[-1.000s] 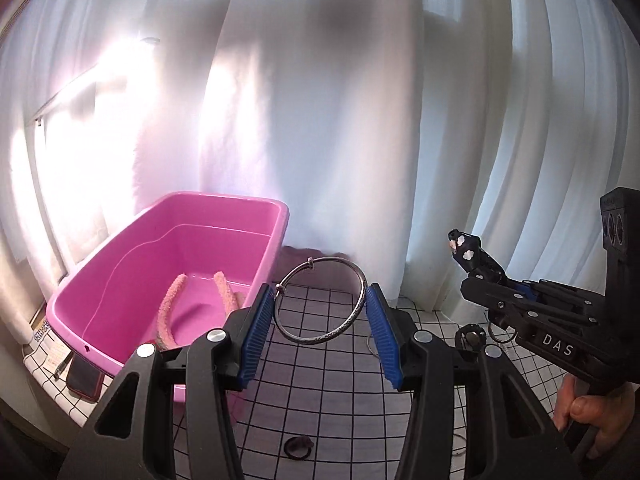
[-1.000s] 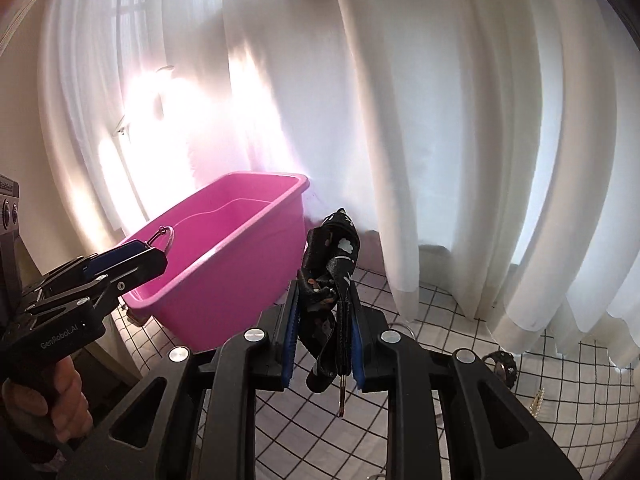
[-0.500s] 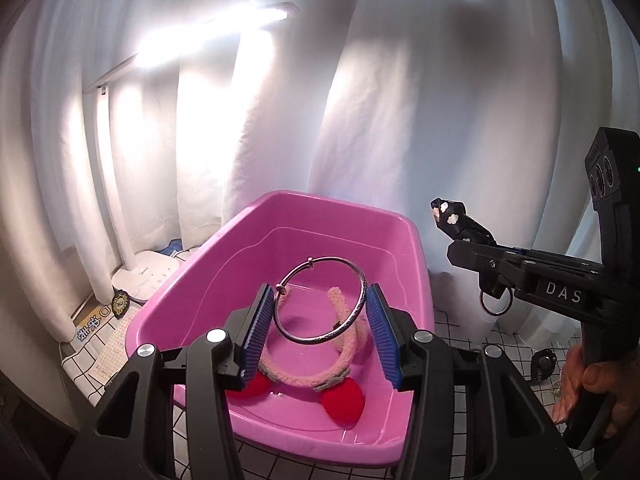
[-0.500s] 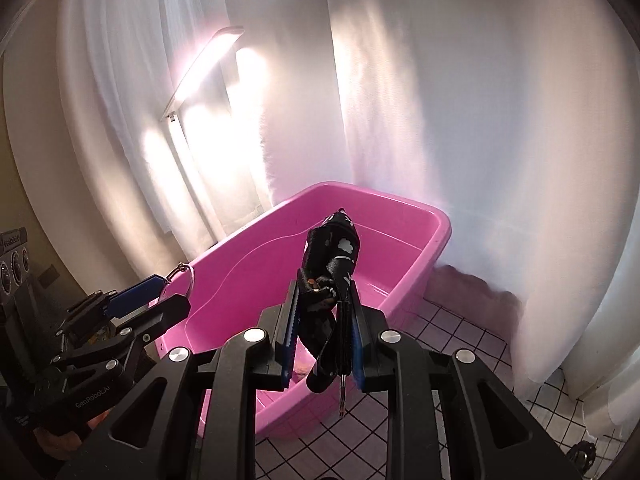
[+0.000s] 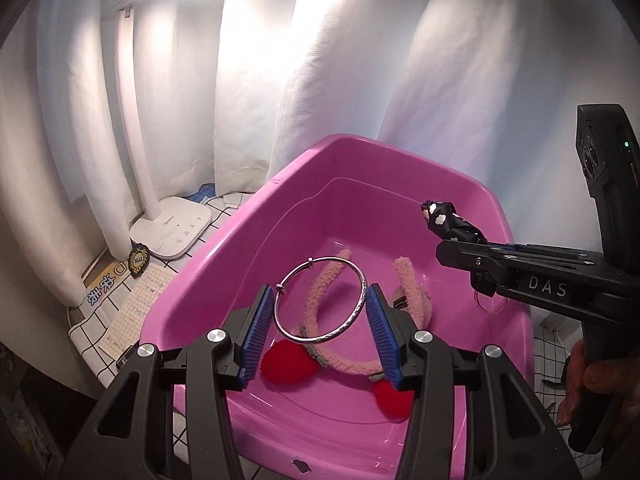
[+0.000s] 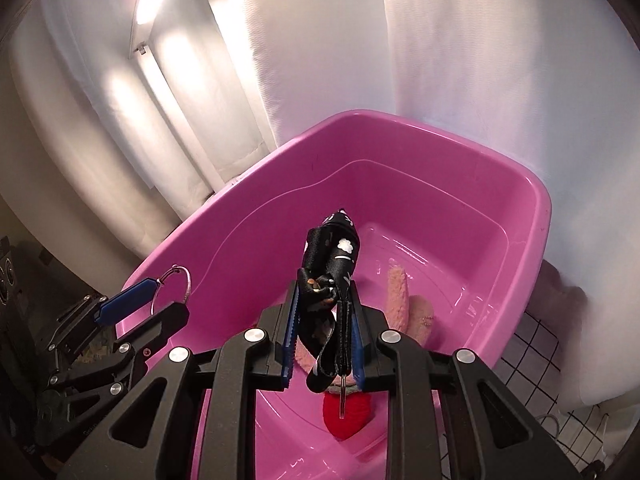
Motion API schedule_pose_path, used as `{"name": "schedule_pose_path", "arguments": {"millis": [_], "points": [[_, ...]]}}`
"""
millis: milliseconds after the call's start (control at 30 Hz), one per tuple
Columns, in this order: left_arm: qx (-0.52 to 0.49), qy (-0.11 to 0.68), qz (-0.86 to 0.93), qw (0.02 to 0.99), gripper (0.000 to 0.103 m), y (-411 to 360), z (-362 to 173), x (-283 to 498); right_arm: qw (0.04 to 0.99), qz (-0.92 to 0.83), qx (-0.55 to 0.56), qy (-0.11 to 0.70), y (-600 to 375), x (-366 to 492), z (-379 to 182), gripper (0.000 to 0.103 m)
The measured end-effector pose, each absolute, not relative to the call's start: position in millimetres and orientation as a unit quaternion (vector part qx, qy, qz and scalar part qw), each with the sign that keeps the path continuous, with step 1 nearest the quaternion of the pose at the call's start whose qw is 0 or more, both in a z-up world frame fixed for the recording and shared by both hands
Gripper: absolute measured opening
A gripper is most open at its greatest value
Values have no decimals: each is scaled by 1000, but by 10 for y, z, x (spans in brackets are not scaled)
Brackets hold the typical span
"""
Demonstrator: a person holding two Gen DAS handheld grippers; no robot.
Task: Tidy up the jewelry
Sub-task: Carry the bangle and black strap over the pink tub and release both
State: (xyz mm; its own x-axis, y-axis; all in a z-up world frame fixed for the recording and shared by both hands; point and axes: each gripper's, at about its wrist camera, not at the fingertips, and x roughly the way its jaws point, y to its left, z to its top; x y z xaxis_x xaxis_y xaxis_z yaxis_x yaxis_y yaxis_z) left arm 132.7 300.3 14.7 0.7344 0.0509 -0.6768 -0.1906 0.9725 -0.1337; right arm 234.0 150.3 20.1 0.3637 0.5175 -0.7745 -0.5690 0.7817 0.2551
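- Left gripper (image 5: 320,316): jaws half-open, clamped on a silver bangle (image 5: 322,298) above the pink tub (image 5: 496,208).
- Right gripper (image 6: 325,344): jaws narrow, pinching a black hair bow (image 6: 332,256) over the same tub.

Reading "DAS" on right tongs (image 5: 460,240) body; faint "Midea" on white lamp base (image 5: 172,232); badge text illegible.

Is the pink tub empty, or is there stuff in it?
Not empty. A fuzzy pink headband with red pompoms lies on the bottom of the pink tub.
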Motion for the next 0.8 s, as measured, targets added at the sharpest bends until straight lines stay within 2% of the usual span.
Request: {"name": "schedule_pose_path", "arguments": {"millis": [500, 567, 633, 667, 700, 733, 767, 800], "points": [[-94, 418, 100, 898, 47, 3035, -3, 1541, 798, 279, -40, 533, 1758, 2679, -153, 22], [-93, 425, 105, 894, 48, 3046, -21, 1554, 798, 273, -48, 535, 1805, 2708, -159, 26], [-95, 431, 108, 891, 49, 3062, -41, 1565, 802, 270, -63, 529, 1856, 2705, -124, 48], [-94, 432, 111, 890, 52, 3064, -44, 1564, 802, 272, -67, 527, 1825, 2668, -114, 53], [-92, 432, 112, 890, 61, 3066, -41, 1561, 803, 271, -70, 526, 1845, 2663, -94, 60], [-90, 429, 114, 891, 67, 3067, -32, 1554, 805, 269, -72, 524, 1856, 2654, -80, 61], [-87, 425, 119, 893, 77, 3068, -14, 1538, 806, 268, -71, 523, 1859, 2650, -65, 61], [-85, 419, 122, 896, 78, 3071, 7, 1518, 805, 269, -69, 524, 1860, 2653, -59, 61]]}}
